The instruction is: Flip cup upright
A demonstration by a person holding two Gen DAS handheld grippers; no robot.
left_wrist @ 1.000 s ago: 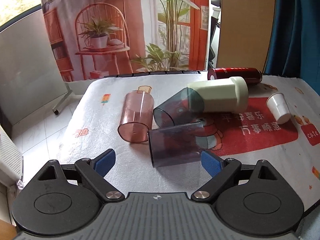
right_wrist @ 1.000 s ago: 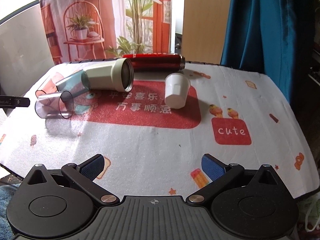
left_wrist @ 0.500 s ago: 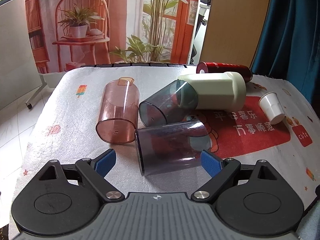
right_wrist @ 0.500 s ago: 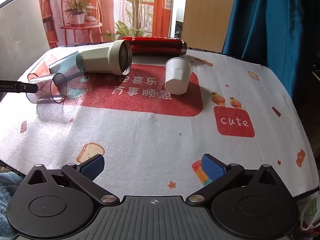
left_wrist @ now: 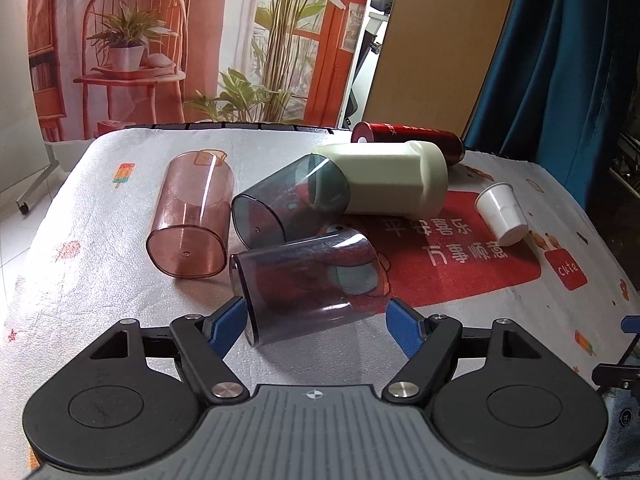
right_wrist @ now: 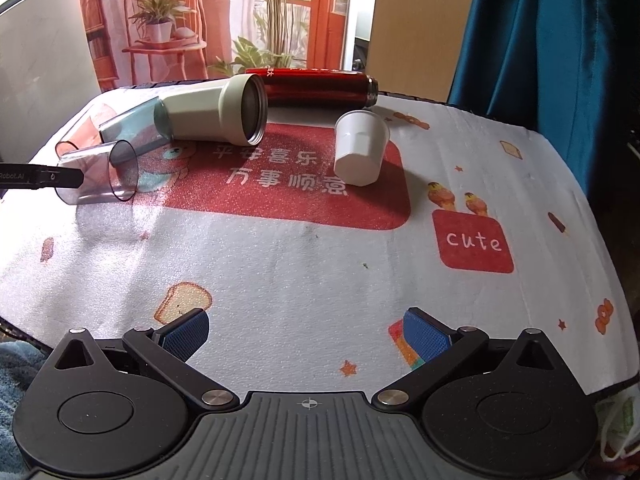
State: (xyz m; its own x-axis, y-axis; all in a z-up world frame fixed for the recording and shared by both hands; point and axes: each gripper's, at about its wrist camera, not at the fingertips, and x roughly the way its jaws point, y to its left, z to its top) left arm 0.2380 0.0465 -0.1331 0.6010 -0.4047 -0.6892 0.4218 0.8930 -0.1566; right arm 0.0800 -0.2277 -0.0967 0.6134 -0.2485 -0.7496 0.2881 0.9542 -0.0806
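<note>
Our left gripper (left_wrist: 316,316), fingers spread, straddles the grey tumbler (left_wrist: 308,284) lying sideways. Our right gripper (right_wrist: 307,330) hovers released above the printed mat (right_wrist: 280,264).

Glossy clear plastic cup (left_wrist: 308,284), fuzzy cloth mat (right_wrist: 304,280)

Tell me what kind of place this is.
Likely a staged indoor data-collection setup, not a real kitchen: a printed backdrop of chair and plants, a table under a cartoon cloth, and tipped cups like the white cup.
</note>
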